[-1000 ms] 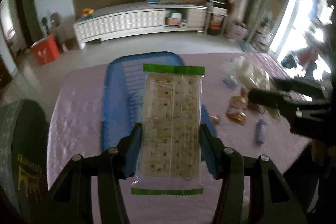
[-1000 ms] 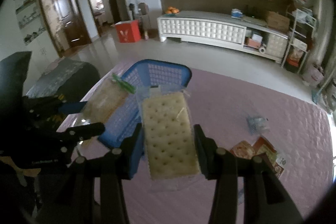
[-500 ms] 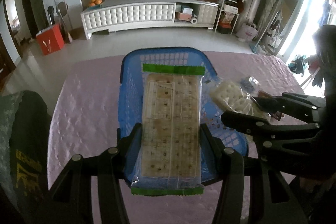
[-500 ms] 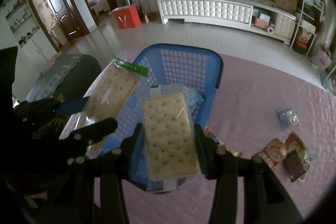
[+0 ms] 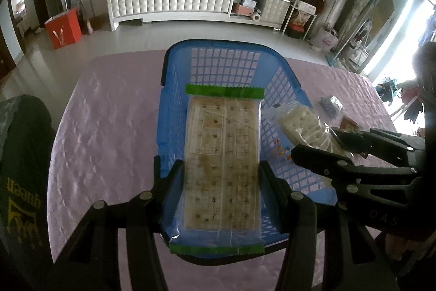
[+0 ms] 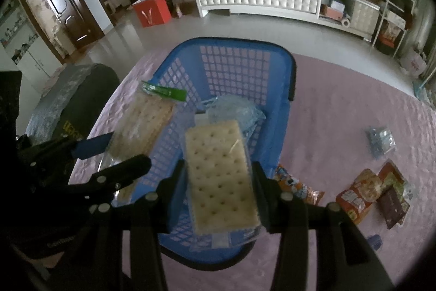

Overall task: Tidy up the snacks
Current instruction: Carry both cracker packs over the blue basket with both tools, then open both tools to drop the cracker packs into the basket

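A blue plastic basket stands on the pink tablecloth; it also shows in the right wrist view. My left gripper is shut on a cracker pack with green ends, held over the basket's near end. My right gripper is shut on a clear pack of pale crackers, held over the basket's near right side; that pack also shows in the left wrist view. A bluish clear bag lies inside the basket.
Loose snack packs lie on the cloth right of the basket: an orange packet, red and brown packs and a small silver-blue packet. A dark cushion with yellow lettering sits at the left table edge.
Both grippers have moved forward with their cracker packs, from short of the basket to over its near end. The right gripper has come in close beside the left.
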Motion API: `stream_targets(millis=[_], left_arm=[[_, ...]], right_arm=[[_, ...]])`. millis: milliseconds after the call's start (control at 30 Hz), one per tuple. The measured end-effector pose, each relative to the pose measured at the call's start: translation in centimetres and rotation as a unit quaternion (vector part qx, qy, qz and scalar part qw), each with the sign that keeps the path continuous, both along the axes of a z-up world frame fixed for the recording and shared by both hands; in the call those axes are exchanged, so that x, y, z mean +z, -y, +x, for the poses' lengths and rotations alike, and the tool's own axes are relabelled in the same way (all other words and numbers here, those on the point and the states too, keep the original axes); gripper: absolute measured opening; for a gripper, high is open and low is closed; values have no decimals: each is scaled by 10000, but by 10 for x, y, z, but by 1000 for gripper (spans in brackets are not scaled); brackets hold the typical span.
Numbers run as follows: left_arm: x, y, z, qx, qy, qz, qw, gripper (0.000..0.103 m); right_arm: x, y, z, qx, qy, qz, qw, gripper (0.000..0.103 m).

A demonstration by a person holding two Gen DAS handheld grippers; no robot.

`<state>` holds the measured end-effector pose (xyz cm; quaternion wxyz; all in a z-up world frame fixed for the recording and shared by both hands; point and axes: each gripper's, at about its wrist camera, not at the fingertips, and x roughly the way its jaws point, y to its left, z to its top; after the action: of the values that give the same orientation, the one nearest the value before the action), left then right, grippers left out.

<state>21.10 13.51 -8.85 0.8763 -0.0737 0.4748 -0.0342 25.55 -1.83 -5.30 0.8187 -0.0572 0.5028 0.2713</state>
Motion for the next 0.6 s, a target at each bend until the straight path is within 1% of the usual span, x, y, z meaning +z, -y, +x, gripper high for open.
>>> stream_targets(millis=[67,100,133,167,233,300,433,600], left_arm=[[0,0,0,-15,15,26,10000,55],[1,0,0,20,38,43,10000,63],[2,-1,-2,51,95,38,9999,69],[3,-2,-4,73,181,25,9998,70],[4,-3,-6,41,204,-26,9998,74],[4,-4,-8,41,224,-5,9997,77],[7,-4,-15,37,220,-58,9997,77],[16,3,-28,-26,296,111,9995,77]], right_arm=[[0,2,1,-11,-11,37,10000,52],[0,3,2,-21,-43,40,10000,53],[-1,4,3,-37,-71,35,10000,55],[-2,5,3,-40,-85,27,10000,57],[-1,8,3,-62,-84,64,9999,67],[0,11,2,-61,-38,22,10000,72],[4,12,-2,-65,30,9,10000,79],[10,14,-13,-18,111,-2,9999,80]])
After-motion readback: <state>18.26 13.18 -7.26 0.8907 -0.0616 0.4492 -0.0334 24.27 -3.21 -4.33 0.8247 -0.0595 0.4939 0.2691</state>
